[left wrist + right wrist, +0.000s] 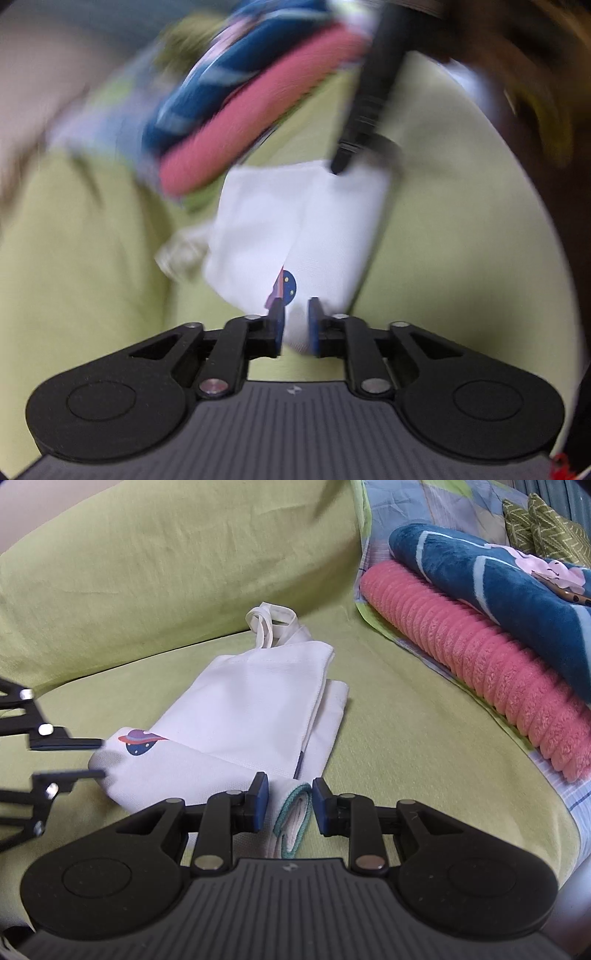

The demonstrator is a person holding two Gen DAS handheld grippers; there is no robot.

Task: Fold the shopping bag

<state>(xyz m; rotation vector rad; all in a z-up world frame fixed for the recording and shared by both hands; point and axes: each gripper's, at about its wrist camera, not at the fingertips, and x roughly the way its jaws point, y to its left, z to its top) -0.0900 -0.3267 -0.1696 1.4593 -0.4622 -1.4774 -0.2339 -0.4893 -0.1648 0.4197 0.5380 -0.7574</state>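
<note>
- Left wrist view (blurred): the white shopping bag (295,229) is seen lying on the green cover (461,258); the left gripper (296,326) is parted, bag cloth between its pads, unpressed. The right gripper's tip (341,162) is seen at the bag's far edge.
- Right wrist view (sharp): the right gripper (290,803) is seen slightly parted around a teal-edged fold (290,821); whether it is pinched cannot be told. The handles (269,622) and stacked blankets (480,657) are shown only here.

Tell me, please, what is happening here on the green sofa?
A person is folding a white fabric shopping bag with a planet print on the green sofa cushion, using two hand-held tools. The left tool sits at the bag's printed corner, pads apart and not pressing it. The right tool has a teal-edged fold of the bag between its pads. The bag lies partly folded, handles bunched at the far end.
</note>
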